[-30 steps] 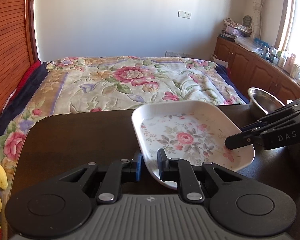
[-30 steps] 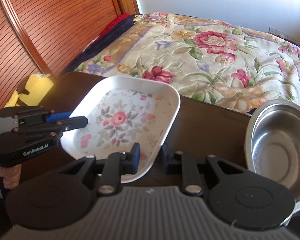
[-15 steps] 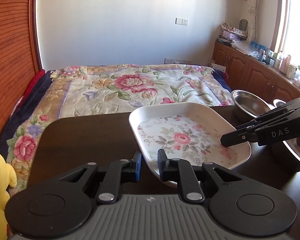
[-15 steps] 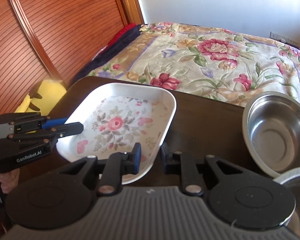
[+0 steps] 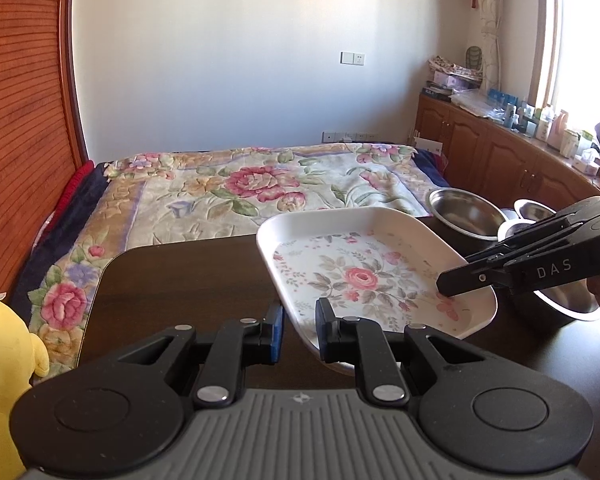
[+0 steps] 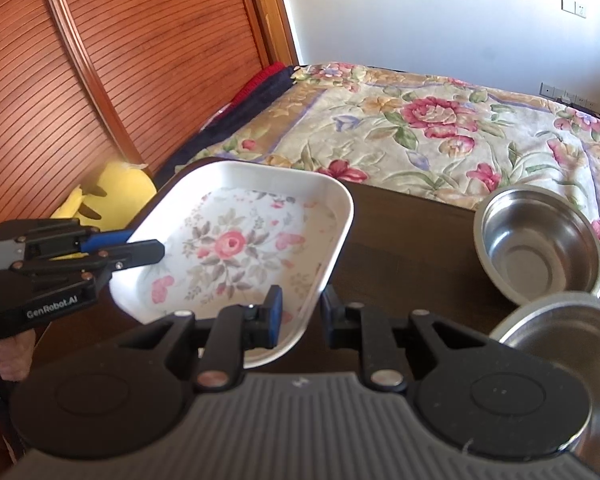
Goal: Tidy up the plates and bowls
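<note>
A white rectangular plate with a rose print (image 5: 364,276) (image 6: 240,248) is held above the dark table (image 5: 188,280) between both grippers. My left gripper (image 5: 298,330) is shut on the plate's near-left rim. It shows from the side in the right wrist view (image 6: 140,246). My right gripper (image 6: 300,316) is shut on the plate's opposite rim. It shows from the side in the left wrist view (image 5: 452,284). A steel bowl (image 6: 540,240) (image 5: 464,212) stands on the table to the right. A second steel bowl (image 6: 556,340) sits nearer, partly hidden.
A bed with a flowered cover (image 5: 260,184) lies beyond the table's far edge. A yellow plush toy (image 5: 0,360) (image 6: 116,192) sits off the table's left side. A wooden slatted wall (image 6: 80,80) stands on the left. Wooden cabinets with clutter (image 5: 520,148) line the right wall.
Both grippers have lifted the plate and tilted back, so the views now look higher into the room. More of the steel bowls has come into view on the right.
</note>
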`<state>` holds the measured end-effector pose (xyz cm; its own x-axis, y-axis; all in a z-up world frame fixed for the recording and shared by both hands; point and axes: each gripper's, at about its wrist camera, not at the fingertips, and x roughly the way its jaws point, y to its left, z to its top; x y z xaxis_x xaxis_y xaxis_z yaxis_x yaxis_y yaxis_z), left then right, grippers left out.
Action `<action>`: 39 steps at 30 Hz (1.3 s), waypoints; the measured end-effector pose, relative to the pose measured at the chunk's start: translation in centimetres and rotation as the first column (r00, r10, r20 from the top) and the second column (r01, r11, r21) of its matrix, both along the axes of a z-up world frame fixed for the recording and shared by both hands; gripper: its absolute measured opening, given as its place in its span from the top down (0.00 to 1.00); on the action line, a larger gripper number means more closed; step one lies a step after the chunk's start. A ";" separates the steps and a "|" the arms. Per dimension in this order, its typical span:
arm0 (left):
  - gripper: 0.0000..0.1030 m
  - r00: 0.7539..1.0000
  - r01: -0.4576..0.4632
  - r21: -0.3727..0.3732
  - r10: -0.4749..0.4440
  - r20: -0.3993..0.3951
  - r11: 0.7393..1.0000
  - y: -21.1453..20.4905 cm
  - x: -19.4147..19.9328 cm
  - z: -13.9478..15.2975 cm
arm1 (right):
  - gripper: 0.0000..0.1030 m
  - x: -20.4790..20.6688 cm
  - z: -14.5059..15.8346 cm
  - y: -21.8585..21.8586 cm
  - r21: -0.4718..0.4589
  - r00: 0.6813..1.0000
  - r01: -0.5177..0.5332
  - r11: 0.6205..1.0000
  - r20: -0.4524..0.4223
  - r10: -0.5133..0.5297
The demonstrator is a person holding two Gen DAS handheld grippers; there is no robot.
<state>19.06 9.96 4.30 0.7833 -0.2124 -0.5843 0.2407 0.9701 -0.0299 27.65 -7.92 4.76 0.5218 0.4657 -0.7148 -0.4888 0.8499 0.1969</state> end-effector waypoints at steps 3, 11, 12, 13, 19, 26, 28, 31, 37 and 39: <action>0.83 1.000 0.006 0.008 -0.006 0.004 1.000 -0.2 -1.1 0.2 | 0.78 -0.9 0.2 -0.2 0.005 1.000 -0.001 1.000 0.002 0.001; 0.83 1.000 0.017 0.017 -0.017 0.001 1.000 -0.7 -3.6 0.1 | 0.78 -3.4 0.4 -0.5 -0.004 1.000 -0.001 1.000 0.012 0.001; 0.83 1.000 0.018 0.014 -0.018 0.002 1.000 -0.7 -4.0 0.1 | 0.78 -3.7 0.4 -0.5 -0.004 1.000 -0.001 1.000 0.011 0.001; 0.83 1.000 0.019 0.010 -0.019 0.003 1.000 -0.7 -4.3 0.1 | 0.78 -4.0 0.4 -0.5 -0.006 1.000 -0.001 1.000 0.011 0.001; 0.83 1.000 0.025 0.004 -0.026 0.014 1.000 -1.1 -6.2 0.4 | 0.78 -5.5 0.6 -0.9 -0.002 1.000 0.001 1.000 0.014 -0.001; 0.83 0.999 0.028 -0.016 -0.027 0.023 0.999 -1.4 -8.1 0.7 | 0.78 -7.4 0.7 -1.4 0.005 1.000 0.004 1.000 0.026 -0.004; 0.83 0.999 0.032 -0.028 -0.031 0.026 0.999 -1.3 -8.7 0.6 | 0.78 -7.8 0.8 -1.7 0.008 1.000 0.002 1.000 0.029 -0.002; 0.82 0.999 0.038 -0.039 -0.037 0.030 0.998 -1.4 -9.3 0.4 | 0.78 -8.4 0.8 -2.1 0.012 1.000 0.002 1.000 0.029 -0.002; 0.82 0.999 0.043 -0.056 -0.043 0.010 0.997 -1.4 -10.4 -0.7 | 0.78 -9.7 0.2 -2.3 -0.007 0.999 -0.022 1.000 0.042 0.023; 0.82 0.999 0.043 -0.060 -0.043 0.004 0.997 -1.2 -10.9 -1.0 | 0.78 -10.1 -0.2 -2.4 -0.006 0.999 -0.031 0.999 0.035 0.032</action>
<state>8.11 8.77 3.31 0.7738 -0.2809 -0.5677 0.2827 0.9552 -0.0874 17.60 -10.32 4.56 0.5320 0.4783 -0.6987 -0.5219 0.8350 0.1742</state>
